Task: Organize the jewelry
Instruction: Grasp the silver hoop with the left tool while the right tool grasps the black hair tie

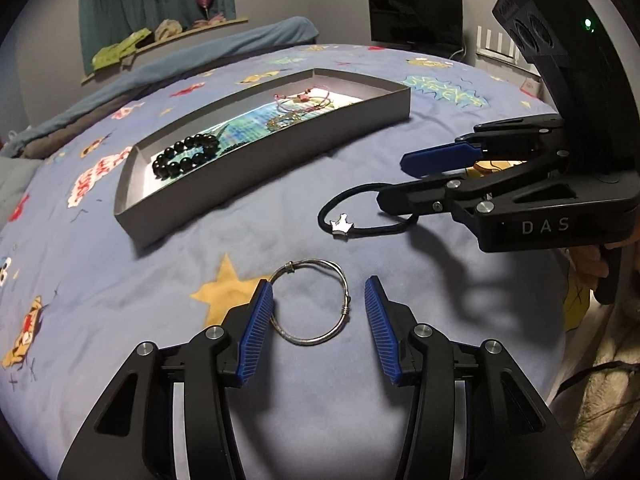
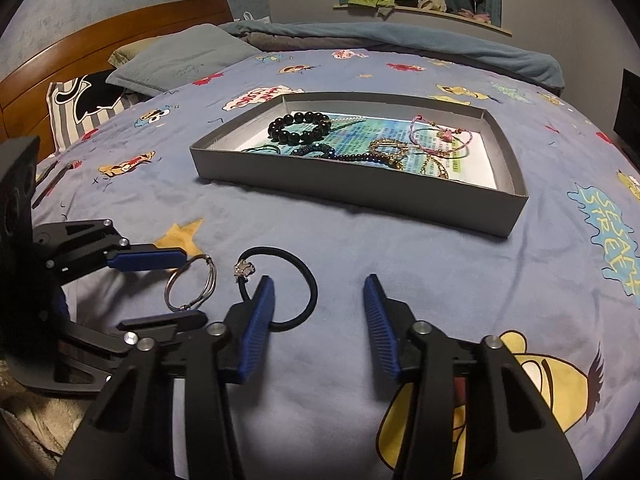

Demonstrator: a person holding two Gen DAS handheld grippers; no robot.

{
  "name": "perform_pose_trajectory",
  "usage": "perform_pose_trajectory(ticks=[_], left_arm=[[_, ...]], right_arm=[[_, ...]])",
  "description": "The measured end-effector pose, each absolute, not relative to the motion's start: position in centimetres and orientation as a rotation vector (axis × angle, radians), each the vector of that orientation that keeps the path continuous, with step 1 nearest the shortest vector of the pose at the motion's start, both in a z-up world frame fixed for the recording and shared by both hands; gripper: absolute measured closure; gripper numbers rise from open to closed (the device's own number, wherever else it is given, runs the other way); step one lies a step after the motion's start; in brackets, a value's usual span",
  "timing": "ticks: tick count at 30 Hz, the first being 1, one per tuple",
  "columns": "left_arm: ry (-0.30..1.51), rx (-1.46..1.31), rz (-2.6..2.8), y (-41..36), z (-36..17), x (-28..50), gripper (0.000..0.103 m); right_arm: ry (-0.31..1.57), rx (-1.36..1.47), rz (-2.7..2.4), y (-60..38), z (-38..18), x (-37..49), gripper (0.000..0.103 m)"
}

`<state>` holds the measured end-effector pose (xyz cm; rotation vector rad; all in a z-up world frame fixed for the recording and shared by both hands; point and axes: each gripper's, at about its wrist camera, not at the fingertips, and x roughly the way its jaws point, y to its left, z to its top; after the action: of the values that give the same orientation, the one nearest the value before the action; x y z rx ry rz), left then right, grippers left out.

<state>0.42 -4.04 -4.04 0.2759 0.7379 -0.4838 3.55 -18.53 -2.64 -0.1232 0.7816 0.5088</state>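
Bracelets fill my box point(image 2: 360, 196) at twelve o'clock. Two are left on the bed: my left gripper point(image 1: 318, 308) gapes around the silver ring point(image 1: 310, 304); my right gripper point(image 2: 319, 304), also unclenched, straddles the black band point(image 2: 280, 284).

We see a thin silver wire bangle point(image 1: 307, 303) lying flat on the blue bedspread point(image 1: 280, 208), with a black cord bracelet point(image 1: 362, 216) bearing a small silver crown charm just beyond it. Farther off, a shallow grey tray point(image 2: 360, 192) holds black beaded, pink and gold bracelets.
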Motion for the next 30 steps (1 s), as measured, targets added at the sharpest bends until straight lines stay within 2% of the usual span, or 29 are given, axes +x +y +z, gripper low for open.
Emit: perform_pose_trajectory(ticks=[2, 8, 12, 14, 15, 17, 19, 30], left_arm=[[0.752, 0.267, -0.507, -4.1, -4.2, 0.6, 0.08], [0.755, 0.252, -0.524, -3.8, -4.2, 0.5, 0.096], [0.752, 0.245, -0.504, -3.4, -3.9, 0.5, 0.096], [0.738, 0.239, -0.501, -3.1, -3.7, 0.3, 0.095], [0.729, 0.242, -0.498, -3.1, -3.6, 0.2, 0.089], [0.701, 0.26, -0.473, -3.0, -3.4, -0.1, 0.061], [0.679, 0.264, -0.461, -2.9, -3.1, -0.3, 0.051], [0.742, 0.212, -0.437, -2.1, -4.2, 1.2, 0.049]], right_arm=[[0.782, -0.137, 0.517, -18.2, -2.7, 3.6, 0.07], [0.804, -0.148, 0.539, -17.7, -3.3, 3.7, 0.097], [0.813, -0.125, 0.546, -17.9, -3.3, 3.8, 0.098], [0.814, -0.122, 0.545, -17.9, -3.3, 3.7, 0.098], [0.815, -0.12, 0.545, -18.0, -3.3, 3.7, 0.098], [0.817, -0.114, 0.545, -18.1, -3.3, 3.7, 0.098], [0.819, -0.107, 0.546, -18.2, -3.3, 3.7, 0.098], [0.821, -0.105, 0.545, -18.3, -3.2, 3.5, 0.098]])
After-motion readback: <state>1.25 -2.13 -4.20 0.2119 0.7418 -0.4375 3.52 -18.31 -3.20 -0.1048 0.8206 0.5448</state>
